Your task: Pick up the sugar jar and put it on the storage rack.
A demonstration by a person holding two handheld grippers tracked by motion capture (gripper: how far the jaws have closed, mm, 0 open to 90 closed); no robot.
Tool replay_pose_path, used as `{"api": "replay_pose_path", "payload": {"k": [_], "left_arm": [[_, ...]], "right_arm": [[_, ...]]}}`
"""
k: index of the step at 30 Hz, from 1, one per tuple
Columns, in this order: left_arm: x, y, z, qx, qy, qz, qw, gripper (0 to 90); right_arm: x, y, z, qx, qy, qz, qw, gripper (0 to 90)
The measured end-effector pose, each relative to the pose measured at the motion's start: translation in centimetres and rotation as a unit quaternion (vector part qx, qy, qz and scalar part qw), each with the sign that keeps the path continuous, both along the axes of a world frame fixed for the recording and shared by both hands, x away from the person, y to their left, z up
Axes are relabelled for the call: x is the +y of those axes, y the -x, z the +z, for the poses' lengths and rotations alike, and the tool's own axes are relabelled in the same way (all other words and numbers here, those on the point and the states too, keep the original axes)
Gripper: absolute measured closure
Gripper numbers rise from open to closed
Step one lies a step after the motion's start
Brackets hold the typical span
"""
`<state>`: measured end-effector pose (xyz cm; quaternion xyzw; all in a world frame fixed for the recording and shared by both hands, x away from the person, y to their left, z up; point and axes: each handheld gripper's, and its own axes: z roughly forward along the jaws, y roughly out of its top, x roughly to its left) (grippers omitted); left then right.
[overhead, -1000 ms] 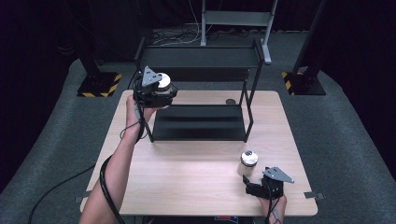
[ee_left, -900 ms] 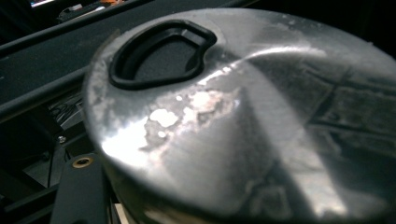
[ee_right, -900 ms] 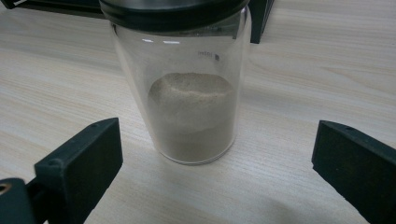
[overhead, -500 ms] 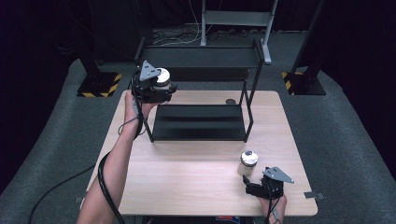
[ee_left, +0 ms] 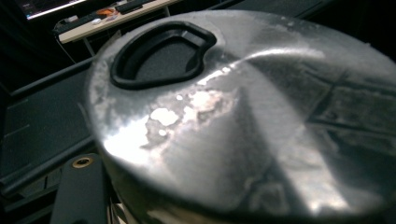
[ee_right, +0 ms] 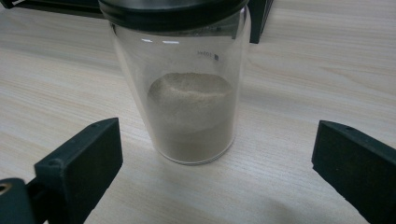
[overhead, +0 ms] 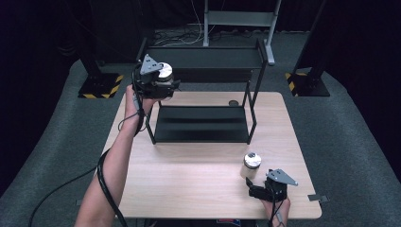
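Note:
My left gripper (overhead: 160, 84) is shut on a jar with a silver lid (overhead: 164, 73), held in the air at the upper left corner of the black two-shelf rack (overhead: 203, 124). In the left gripper view the shiny metal lid (ee_left: 243, 116), with a black-rimmed opening (ee_left: 159, 53), sits right in front of the camera. A second glass jar (overhead: 251, 164) with a black lid and beige powder (ee_right: 191, 116) stands on the wooden table (overhead: 189, 179) at the front right. My right gripper (overhead: 254, 188) rests low just in front of it, jaws open and apart from the glass (ee_right: 219, 151).
The rack's top shelf (overhead: 203, 56) stands high at the table's back; its lower shelf lies on the tabletop. A small dark round spot (overhead: 233, 102) sits behind the rack. Cables trail from both grippers. Dark floor with stands surrounds the table.
My left hand has lifted the silver-lidded jar slightly higher by the rack's top left corner. The right gripper and the jar on the table have not moved.

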<state>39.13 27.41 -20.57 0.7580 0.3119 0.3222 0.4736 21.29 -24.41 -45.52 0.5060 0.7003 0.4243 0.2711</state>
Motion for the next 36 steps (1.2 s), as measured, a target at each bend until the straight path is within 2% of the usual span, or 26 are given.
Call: {"api": "replay_pose_path", "payload": {"k": [36], "left_arm": [[-0.3, -0.7, 4.0, -0.018, 0.003, -0.009, 0.9998, 30.2]], "right_arm": [[0.1, -0.1, 0.0, 0.001, 0.001, 0.000, 1.0000, 1.3]]}}
